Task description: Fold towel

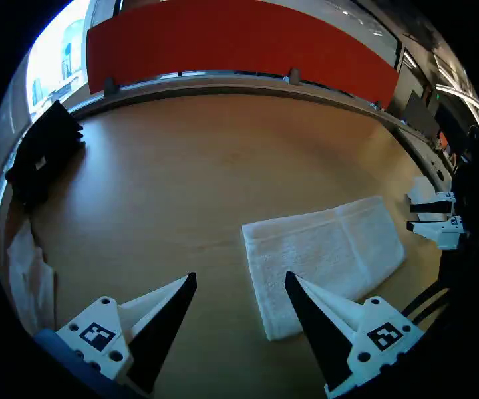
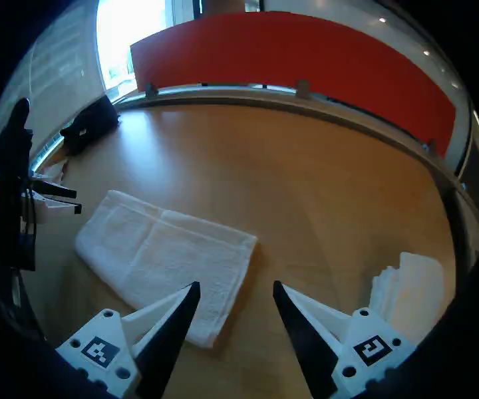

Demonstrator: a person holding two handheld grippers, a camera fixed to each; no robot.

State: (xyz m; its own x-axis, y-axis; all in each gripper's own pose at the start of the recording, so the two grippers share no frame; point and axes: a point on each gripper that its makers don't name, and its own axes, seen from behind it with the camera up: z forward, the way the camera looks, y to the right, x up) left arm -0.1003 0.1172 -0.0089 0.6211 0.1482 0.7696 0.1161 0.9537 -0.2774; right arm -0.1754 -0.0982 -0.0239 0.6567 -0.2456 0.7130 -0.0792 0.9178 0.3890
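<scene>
A white towel (image 1: 322, 253) lies folded into a flat rectangle on the wooden table (image 1: 193, 173). My left gripper (image 1: 239, 282) hangs open above its near left corner, nothing between the fingers. In the right gripper view the same towel (image 2: 166, 256) lies left of centre, and my right gripper (image 2: 236, 289) is open just over its near right corner, holding nothing. The right gripper (image 1: 432, 216) also appears at the far right of the left gripper view, beyond the towel. The left gripper (image 2: 56, 196) appears at the left edge of the right gripper view.
A red divider panel (image 1: 239, 40) runs along the table's far edge. A black bag (image 1: 43, 149) sits at the back left. White cloth (image 1: 30, 276) lies at the left edge, and a stack of folded white towels (image 2: 409, 289) lies to the right.
</scene>
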